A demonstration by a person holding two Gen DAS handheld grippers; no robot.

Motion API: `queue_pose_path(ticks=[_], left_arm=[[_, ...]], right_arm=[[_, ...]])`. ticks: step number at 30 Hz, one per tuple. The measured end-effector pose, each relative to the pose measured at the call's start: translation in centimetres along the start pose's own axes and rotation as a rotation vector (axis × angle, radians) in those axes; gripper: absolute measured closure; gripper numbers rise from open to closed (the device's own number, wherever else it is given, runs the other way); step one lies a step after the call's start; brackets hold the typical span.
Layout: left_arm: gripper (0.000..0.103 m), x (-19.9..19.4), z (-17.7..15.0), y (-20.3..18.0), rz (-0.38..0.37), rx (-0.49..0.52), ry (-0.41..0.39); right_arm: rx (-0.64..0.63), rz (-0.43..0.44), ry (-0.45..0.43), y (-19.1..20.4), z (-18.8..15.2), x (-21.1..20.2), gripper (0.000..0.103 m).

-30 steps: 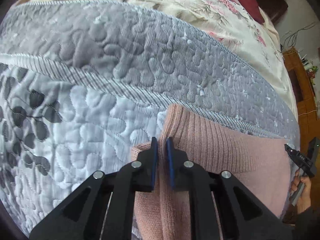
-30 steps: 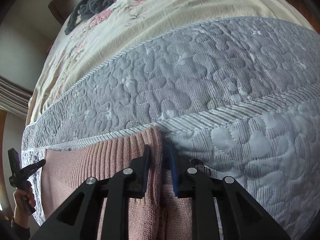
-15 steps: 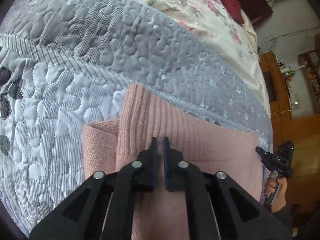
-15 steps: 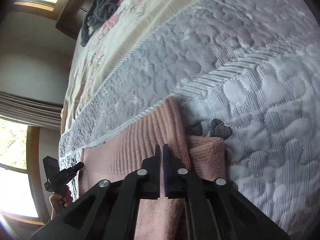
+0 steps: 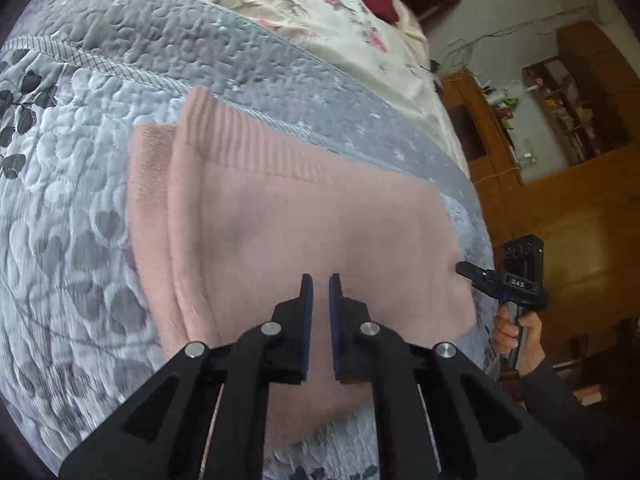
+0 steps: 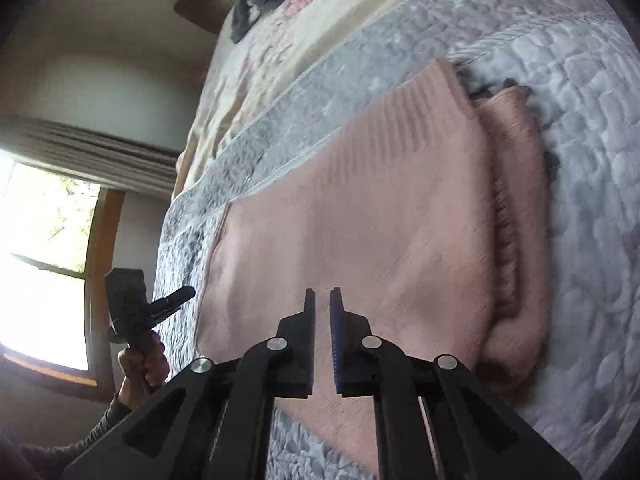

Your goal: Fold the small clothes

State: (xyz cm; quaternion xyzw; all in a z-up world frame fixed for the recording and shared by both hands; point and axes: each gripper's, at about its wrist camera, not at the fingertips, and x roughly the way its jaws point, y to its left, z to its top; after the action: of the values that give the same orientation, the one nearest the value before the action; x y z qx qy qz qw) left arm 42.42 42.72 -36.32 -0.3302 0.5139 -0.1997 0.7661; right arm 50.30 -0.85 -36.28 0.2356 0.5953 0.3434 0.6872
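One pink knitted garment (image 5: 304, 216), folded, lies flat on the grey quilted bed (image 5: 72, 208). Two grippers: left gripper (image 5: 318, 280) held above the garment, jaws slightly parted, grasping nothing; right gripper (image 6: 320, 294) likewise, jaws slightly parted, empty.

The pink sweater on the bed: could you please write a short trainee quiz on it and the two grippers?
1. True or false: the left gripper grips the pink sweater.
2. What does the sweater lie on? A) a wooden floor B) a grey quilted bedspread C) a chair
3. Fill in: in the right wrist view, the right gripper has a narrow gap between its fingers and holds ____.

Key: 1 false, since nothing sits between its fingers and it is clear of the knit; 2 B; 3 nothing.
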Motion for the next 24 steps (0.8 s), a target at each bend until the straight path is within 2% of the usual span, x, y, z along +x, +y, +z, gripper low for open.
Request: queue_pose_path(ticks=[1, 3, 4, 5, 7, 9, 10, 11, 13, 15, 16, 17, 18, 19, 20, 21, 22, 23, 24], left_arm=[[0.096, 0.2, -1.7, -0.7, -0.023, 0.011, 0.021], [0.095, 1.8, -4.9, -0.9, 0.037, 0.042, 0.081], [0.098, 2.8, -6.1, 0.0, 0.063, 0.016, 0.105], [0.097, 3.8, -7.0, 1.0, 0.095, -0.004, 0.126], [0.102, 4.3, -7.8, 2.4, 0.112, -0.049, 0.125], [0.095, 3.1, -7.8, 1.5, 0.082, -0.053, 0.092], [0.086, 2.4, -7.9, 0.7, 0.058, -0.037, 0.074], [0.083, 1.8, -8.0, 0.1, 0.049, -0.021, 0.062], [0.082, 1.7, -8.3, 0.7, 0.085, -0.020, 0.076], [0.090, 1.7, -8.9, 3.1, 0.120, -0.065, 0.110], [0.100, 1.2, -9.0, 4.2, 0.113, -0.099, 0.113], [0.099, 0.2, -8.9, 4.9, 0.101, -0.130, 0.103], [0.095, -0.9, -8.7, 5.5, 0.079, -0.156, 0.092], [0.081, -2.1, -8.5, 5.9, 0.058, -0.173, 0.084], [0.072, -3.4, -8.1, 6.1, 0.048, -0.180, 0.070], [0.065, -4.7, -7.5, 6.4, 0.051, -0.184, 0.059], [0.043, -5.9, -6.8, 6.9, 0.072, -0.188, 0.045], [0.030, -6.9, -6.0, 7.2, 0.082, -0.193, 0.028], [0.030, -7.8, -5.1, 7.9, 0.075, -0.205, 0.017]], right_arm=[[-0.019, 0.008, 0.041, 0.6, -1.3, 0.9, 0.095], [-0.031, -0.012, 0.112, 0.6, -3.6, 3.3, 0.095], [-0.029, -0.049, 0.138, 0.1, -4.3, 4.4, 0.096], [-0.030, -0.086, 0.140, -0.6, -4.7, 5.0, 0.103], [0.000, -0.096, 0.130, -1.4, -4.8, 4.9, 0.103], [0.003, -0.092, 0.097, -0.5, -4.9, 3.1, 0.094], [-0.010, -0.077, 0.077, 0.0, -5.3, 2.0, 0.087], [-0.016, -0.067, 0.068, 0.0, -5.9, 1.0, 0.087], [-0.012, -0.115, 0.065, -1.4, -6.9, -0.4, 0.088], [0.056, -0.139, 0.064, -4.8, -7.8, -1.5, 0.103], [0.087, -0.145, 0.047, -6.0, -8.1, -2.6, 0.103], [0.103, -0.155, 0.020, -6.6, -8.0, -4.0, 0.103], [0.106, -0.185, -0.015, -6.6, -8.0, -5.4, 0.102], [0.095, -0.216, -0.041, -6.0, -8.0, -6.3, 0.100], [0.058, -0.293, -0.070, -4.9, -8.2, -7.4, 0.077], [-0.010, -0.398, -0.092, -3.1, -8.4, -7.9, 0.065], [-0.100, -0.465, -0.101, -0.9, -9.0, -8.0, 0.061], [-0.181, -0.507, -0.101, 1.3, -9.9, -7.7, 0.059], [-0.264, -0.556, -0.097, 3.6, -10.9, -6.9, 0.055]])
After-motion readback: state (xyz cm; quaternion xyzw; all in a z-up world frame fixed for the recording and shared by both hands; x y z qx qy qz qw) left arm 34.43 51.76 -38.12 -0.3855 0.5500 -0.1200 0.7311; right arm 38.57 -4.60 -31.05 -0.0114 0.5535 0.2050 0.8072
